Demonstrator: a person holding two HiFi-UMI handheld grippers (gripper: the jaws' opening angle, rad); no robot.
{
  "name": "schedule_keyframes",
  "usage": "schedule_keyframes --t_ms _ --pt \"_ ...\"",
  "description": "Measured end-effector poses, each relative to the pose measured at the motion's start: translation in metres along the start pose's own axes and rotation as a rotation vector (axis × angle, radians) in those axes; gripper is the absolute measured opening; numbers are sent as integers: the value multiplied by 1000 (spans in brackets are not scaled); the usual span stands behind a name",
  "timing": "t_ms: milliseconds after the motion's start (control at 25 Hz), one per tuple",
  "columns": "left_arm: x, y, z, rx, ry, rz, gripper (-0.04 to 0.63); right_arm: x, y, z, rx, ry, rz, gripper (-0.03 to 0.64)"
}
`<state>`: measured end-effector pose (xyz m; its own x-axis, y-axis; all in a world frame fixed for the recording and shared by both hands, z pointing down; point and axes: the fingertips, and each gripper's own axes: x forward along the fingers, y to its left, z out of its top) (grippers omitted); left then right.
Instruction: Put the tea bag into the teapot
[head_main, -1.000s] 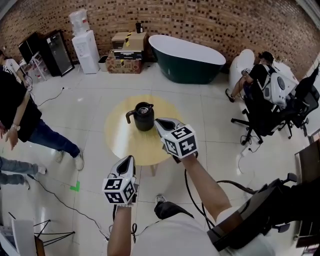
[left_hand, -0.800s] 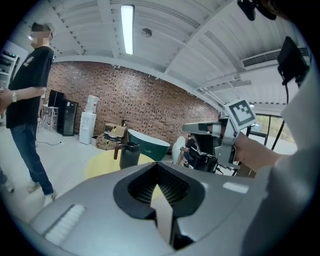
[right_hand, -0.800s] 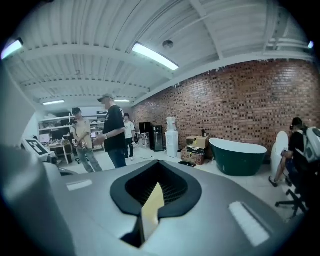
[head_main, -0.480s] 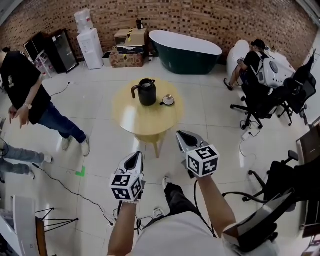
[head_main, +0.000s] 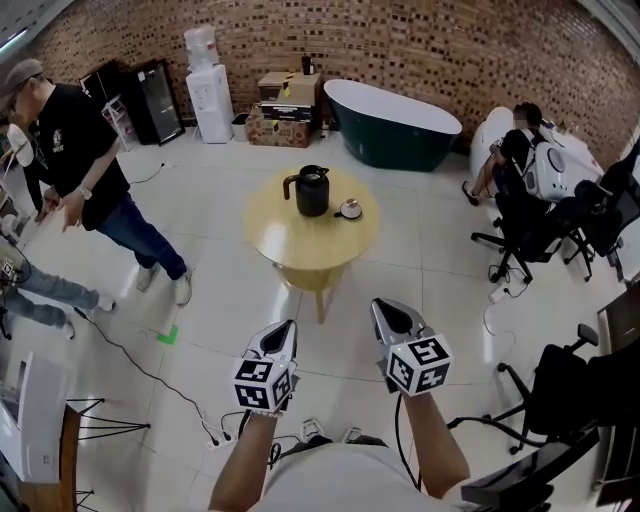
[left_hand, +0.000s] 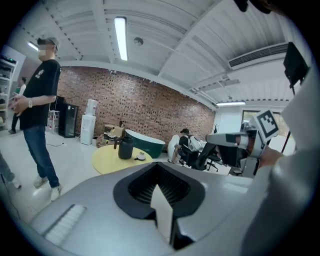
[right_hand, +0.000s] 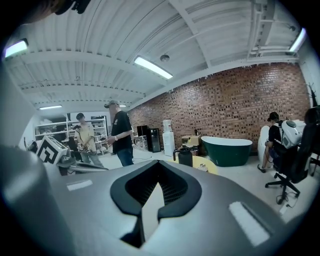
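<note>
The person stands on the white tiled floor (head_main: 200, 300), back from the round yellow counter (head_main: 300, 245), with both grippers held low and close to the body. The left gripper (head_main: 287, 328) and the right gripper (head_main: 383, 308) sit side by side, apart from each other, both pointing toward the counter and well short of it.

In the left gripper view the jaws are pressed together, with only a thin sliver of gap between the dark ribbed pads and nothing caught there. The right gripper view shows the same: jaws closed on themselves, holding nothing.

The black teapot (head_main: 312, 191) stands upright on the far half of the counter, its handle to the left. Just beside it, to the right, lies a small saucer (head_main: 350, 209) with something on it that is too small to identify. The tea bag cannot be made out in any view, and neither gripper carries it.

Beyond the counter a dark green bathtub (head_main: 395, 125) stands against the brick wall (head_main: 420, 50), with cardboard boxes (head_main: 285, 110) and a white water dispenser (head_main: 210, 85) to its left. A person in a black shirt (head_main: 85, 160) stands at the left, and another person (head_main: 515, 150) sits at the right near black office chairs (head_main: 530, 215).
</note>
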<state>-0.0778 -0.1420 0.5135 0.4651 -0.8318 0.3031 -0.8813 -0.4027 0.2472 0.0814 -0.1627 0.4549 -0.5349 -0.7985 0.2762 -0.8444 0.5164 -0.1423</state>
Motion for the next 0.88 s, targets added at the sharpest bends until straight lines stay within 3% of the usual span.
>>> schedule_keyframes --t_ms 520,880 --pt "-16 -51 1 25 -34 30 12 -66 -12 -41 77 -14 -6 2" --pt "-27 -81 -8 30 -27 49 12 -84 -10 -53 85 6 47 2"
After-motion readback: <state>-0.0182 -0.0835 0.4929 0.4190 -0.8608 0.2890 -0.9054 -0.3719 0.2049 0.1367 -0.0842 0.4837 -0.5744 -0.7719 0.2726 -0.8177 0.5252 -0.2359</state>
